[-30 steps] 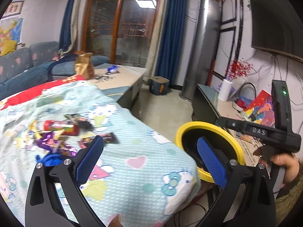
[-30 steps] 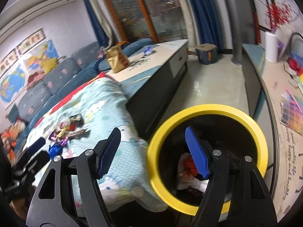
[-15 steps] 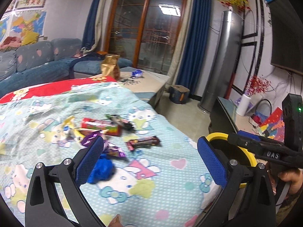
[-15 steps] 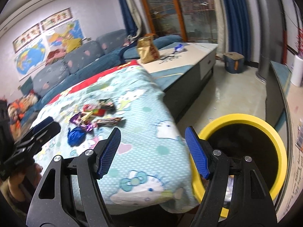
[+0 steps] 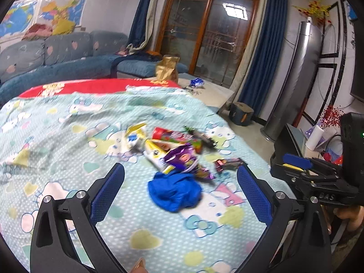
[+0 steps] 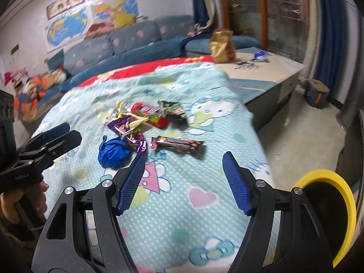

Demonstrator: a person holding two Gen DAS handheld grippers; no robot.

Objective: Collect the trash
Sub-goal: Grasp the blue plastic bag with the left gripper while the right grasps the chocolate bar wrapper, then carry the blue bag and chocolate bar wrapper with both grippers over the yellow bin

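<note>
Both grippers empty, fingers apart: left gripper (image 5: 180,190), right gripper (image 6: 184,180). Wrappers (image 6: 145,122) heaped mid-frame on the bed (image 6: 204,216); bin (image 6: 336,207) lower right. Take the lone chocolate bar (image 6: 177,144) first; pinch low, avoid sheet.

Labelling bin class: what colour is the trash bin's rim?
Yellow rim, dark inside; shows best in the right wrist view, lower right.

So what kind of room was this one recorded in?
Most likely a home living room: a blue sectional sofa along the wall, world maps pinned above it, and curtained glass doors. The wrappers lie on a cartoon-print cloth by a yellow-rimmed bin.
</note>
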